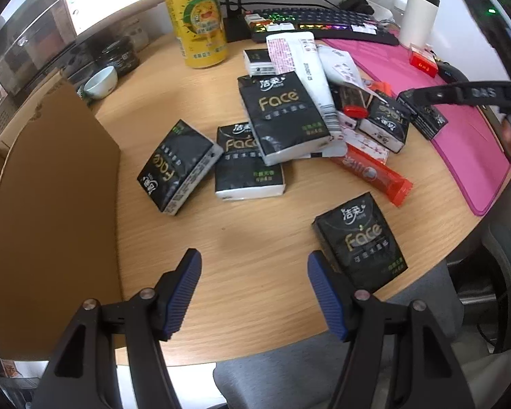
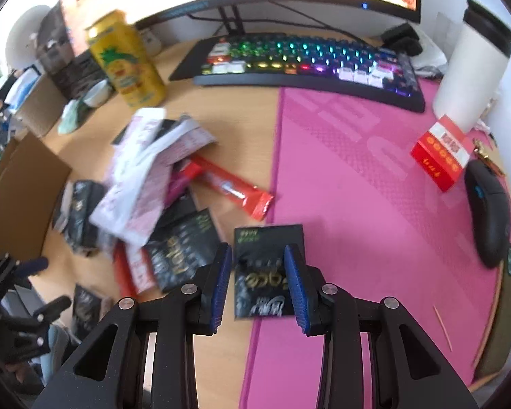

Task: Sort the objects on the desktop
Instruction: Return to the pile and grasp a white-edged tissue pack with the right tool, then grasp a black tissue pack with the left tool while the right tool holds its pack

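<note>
Several black "Face" tissue packs lie on the wooden desk; one pack (image 1: 361,238) sits just right of my left gripper (image 1: 254,255), which hangs open over bare wood. Others (image 1: 177,167) lie in a pile with white packets (image 1: 310,68) and a red wrapper (image 1: 371,173). My right gripper (image 2: 258,248) is shut on a black tissue pack (image 2: 269,238), held above the edge of the pink mat (image 2: 357,170). In the left wrist view that gripper (image 1: 460,93) shows at the right with the pack (image 1: 424,112) at its tip.
An open cardboard box (image 1: 51,204) stands at the left edge. A yellow can (image 1: 197,17), small cup (image 1: 100,81), lit keyboard (image 2: 306,61), white tumbler (image 2: 470,68), red box (image 2: 439,153) and black mouse (image 2: 490,214) ring the desk.
</note>
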A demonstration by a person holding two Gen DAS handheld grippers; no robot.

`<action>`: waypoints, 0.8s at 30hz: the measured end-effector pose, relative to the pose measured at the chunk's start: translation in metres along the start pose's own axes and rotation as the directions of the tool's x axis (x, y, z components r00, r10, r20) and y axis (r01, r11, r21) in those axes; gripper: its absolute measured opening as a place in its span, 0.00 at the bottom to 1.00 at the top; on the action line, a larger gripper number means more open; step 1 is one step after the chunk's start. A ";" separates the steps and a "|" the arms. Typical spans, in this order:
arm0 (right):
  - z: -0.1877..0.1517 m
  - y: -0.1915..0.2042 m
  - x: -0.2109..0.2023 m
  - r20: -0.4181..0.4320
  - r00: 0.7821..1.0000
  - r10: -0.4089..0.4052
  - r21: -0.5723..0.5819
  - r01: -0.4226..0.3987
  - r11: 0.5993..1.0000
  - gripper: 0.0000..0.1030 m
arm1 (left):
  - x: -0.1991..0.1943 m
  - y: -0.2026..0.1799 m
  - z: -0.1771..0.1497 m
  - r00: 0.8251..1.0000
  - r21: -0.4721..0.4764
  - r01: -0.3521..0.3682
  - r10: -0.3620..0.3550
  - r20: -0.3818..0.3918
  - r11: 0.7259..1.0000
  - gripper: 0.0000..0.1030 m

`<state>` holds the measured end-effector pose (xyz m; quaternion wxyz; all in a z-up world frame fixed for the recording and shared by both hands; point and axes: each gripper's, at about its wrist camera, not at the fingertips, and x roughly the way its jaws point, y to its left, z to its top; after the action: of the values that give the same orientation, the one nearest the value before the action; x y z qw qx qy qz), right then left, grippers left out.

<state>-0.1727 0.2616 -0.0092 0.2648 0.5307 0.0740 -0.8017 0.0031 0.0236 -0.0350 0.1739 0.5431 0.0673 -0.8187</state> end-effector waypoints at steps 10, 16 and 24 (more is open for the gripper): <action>-0.009 -0.003 -0.004 0.019 0.999 -0.035 -0.041 0.036 0.999 0.33 | 0.000 -0.003 0.002 1.000 0.012 -0.010 0.010 0.001 1.000 0.68; -0.004 -0.006 0.013 -0.020 1.000 0.016 -0.030 -0.017 0.999 0.43 | -0.006 -0.006 0.003 1.000 0.016 -0.012 0.012 0.010 1.000 0.68; -0.026 0.002 0.010 -0.059 0.995 0.076 -0.010 -0.077 0.997 0.23 | -0.013 -0.005 0.004 1.000 0.006 0.003 -0.003 0.019 1.000 0.68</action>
<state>-0.1538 0.2672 -0.0287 0.2962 0.5547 0.0662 -0.7747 0.0024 0.0298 -0.0217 0.1716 0.5358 0.0639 -0.8243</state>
